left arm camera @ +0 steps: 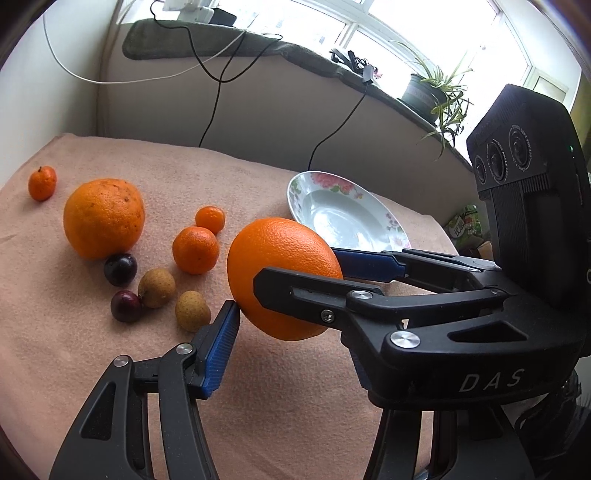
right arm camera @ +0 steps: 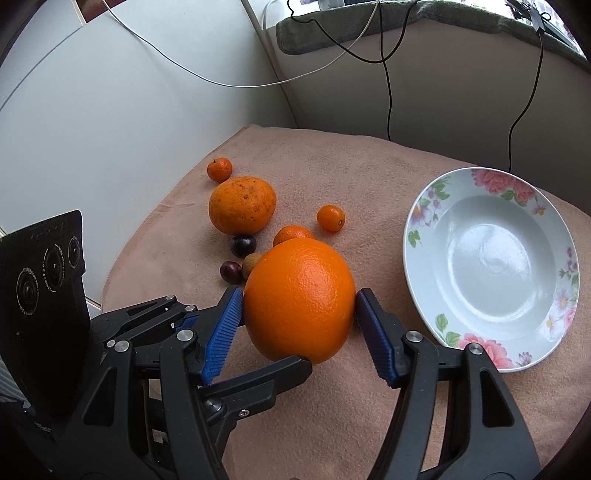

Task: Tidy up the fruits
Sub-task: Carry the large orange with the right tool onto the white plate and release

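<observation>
Both fisheye views look steeply down from just behind their own gripper, close above the pink cloth [left arm camera: 258,387]. The left faces the window; the right faces the wall corner. Both share the held orange [left arm camera: 280,277], the scattered fruit and the flowered plate [right arm camera: 417,229].

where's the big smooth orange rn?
Orange sits centre of the right wrist view, clamped in the right gripper, above the cloth, left of the floral plate.

Bright window [left arm camera: 424,33], potted plant [left arm camera: 439,92] on grey-covered sill [left arm camera: 258,48], pale wall [right arm camera: 92,122], trailing cables [left arm camera: 214,92]
</observation>
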The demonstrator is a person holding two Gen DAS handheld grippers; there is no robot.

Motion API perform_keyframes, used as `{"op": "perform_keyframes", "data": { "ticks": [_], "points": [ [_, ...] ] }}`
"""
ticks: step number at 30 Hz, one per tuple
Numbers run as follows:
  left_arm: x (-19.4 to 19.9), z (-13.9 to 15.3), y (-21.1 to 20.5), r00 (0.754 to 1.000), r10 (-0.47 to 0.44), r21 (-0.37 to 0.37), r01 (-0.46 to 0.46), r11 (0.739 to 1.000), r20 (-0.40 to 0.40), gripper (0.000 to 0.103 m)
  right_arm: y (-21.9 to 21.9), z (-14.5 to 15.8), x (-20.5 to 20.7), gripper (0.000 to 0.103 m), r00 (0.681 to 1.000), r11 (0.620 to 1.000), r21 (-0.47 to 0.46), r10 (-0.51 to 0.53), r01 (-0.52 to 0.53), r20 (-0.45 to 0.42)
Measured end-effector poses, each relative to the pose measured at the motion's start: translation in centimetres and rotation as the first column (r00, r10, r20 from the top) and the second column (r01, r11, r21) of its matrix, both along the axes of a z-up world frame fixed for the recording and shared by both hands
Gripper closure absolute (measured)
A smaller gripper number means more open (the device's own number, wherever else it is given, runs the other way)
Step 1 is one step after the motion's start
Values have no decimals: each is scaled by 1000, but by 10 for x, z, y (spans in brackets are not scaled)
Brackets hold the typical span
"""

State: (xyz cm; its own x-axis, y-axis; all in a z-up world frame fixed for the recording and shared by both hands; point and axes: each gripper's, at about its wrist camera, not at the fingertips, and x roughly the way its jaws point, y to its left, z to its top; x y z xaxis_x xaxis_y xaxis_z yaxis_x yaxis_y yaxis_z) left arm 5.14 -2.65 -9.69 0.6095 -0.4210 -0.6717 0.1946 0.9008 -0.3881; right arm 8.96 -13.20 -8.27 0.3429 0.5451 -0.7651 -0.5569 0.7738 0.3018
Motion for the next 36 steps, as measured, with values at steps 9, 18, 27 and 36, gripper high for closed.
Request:
{"op": "perform_keyframes", "data": {
  "ticks": [9,18,27,36],
  "points": [
    [19,11,-25,998,-57,16,56,998,35,48,-32,12,13,37,997,997,25,-71,70,21],
    [40,10,-55,994,-108,28,107,994,30,47,-65,9,27,37,991,990,41,-134,134,6],
    [47,6,-73,991,-134,34,134,990,12,48,-81,3,36,37,985,983,57,-171,173,-31],
    [44,14,-72,991,-129,43,128,991,39,48,-89,11,32,33,970,971,15,-238,238,45]
  ]
}}
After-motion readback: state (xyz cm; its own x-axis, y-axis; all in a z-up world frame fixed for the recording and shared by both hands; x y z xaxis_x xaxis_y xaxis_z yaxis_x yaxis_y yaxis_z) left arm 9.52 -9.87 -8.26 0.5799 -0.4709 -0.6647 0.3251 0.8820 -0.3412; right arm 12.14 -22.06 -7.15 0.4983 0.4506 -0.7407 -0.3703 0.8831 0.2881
